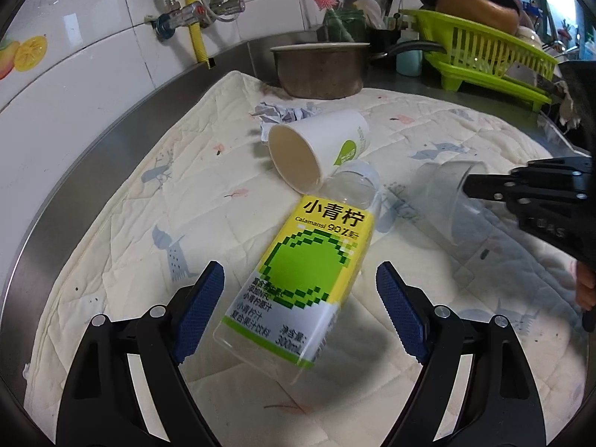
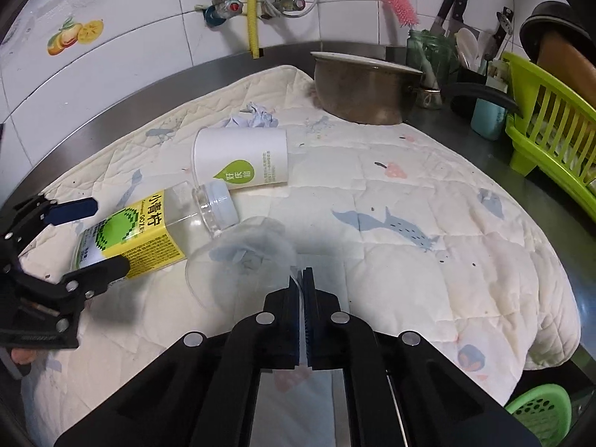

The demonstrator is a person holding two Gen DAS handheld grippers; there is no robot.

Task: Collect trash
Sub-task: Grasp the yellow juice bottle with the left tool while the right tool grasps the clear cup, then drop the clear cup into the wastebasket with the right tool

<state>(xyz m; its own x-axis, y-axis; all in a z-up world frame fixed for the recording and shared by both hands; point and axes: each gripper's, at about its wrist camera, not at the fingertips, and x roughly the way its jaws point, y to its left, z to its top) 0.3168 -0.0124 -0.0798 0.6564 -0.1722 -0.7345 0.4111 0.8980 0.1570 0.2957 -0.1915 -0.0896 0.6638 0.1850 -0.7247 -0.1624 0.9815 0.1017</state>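
Trash: 4 pieces lie on the quilted mat (image 2: 428, 171), which covers the steel counter (image 1: 123, 111).
Left jaws: my left gripper (image 1: 300, 309) stands wide apart, 1 blue pad on each side of the juice bottle (image 1: 298, 279), neither pad touching it as far as I can see.
Juice bottle: on its side, yellow and green label up, cap end pointing to 1 o'clock from my left jaws, base nearest me.
Paper cup: the paper cup (image 1: 316, 149) lies tipped over at 12 o'clock beyond the bottle, its rim just beside the bottle's cap.
Crumpled paper: the crumpled paper (image 1: 283, 111) sits just behind the cup, near the metal pot (image 1: 320, 70).
Clear cup: the clear plastic cup (image 2: 242, 257) lies at 3 o'clock from the bottle, on its side.
Right jaws: my right gripper (image 2: 302, 275) is pressed together on the thin wall of the clear plastic cup, pinching its rim.
Step in hand: I judge 1 piece is gripped by my right jaws and the bottle is lined up for my left.
Next move: I would need to lower a little and squeeze across the bottle's flat sides; its smooth plastic could slip or roll.
Bin: the green basket (image 2: 540, 413) at 4 o'clock from my right jaws may be the target; I cannot tell.
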